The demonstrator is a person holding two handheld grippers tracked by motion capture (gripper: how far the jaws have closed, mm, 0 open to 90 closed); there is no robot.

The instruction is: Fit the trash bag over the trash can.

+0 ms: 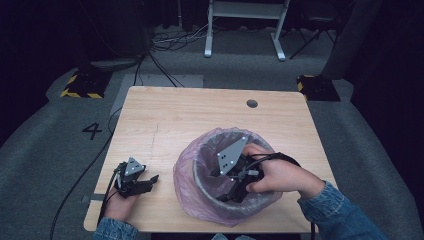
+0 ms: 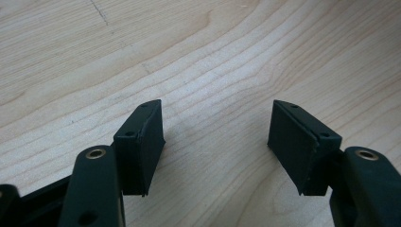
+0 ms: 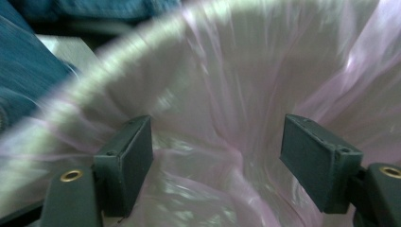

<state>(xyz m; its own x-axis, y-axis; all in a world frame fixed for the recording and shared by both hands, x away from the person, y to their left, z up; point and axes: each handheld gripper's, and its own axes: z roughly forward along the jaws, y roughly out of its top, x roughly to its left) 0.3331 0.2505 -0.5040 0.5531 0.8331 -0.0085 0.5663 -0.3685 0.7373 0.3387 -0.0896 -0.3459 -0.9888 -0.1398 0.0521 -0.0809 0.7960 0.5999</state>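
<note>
The right gripper [image 1: 234,192] reaches inside the round grey bin [image 1: 200,182] lined with a thin pink plastic bag [image 3: 227,85]; its jaws stand apart, the liner ahead of them, ungripped. The left gripper [image 1: 150,181] rests on the pale wooden bench [image 1: 190,115], jaws apart and empty.

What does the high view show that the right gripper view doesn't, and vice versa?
High view alone: the whole wooden table, the left gripper resting on it apart from the bin, and the floor behind.

Right gripper view alone: a close look between the right gripper's open pads, with nothing clamped, and creased pink film behind them.

Both: the pink bag lining the bin, the bin's pale rim, and a blue denim sleeve.
</note>
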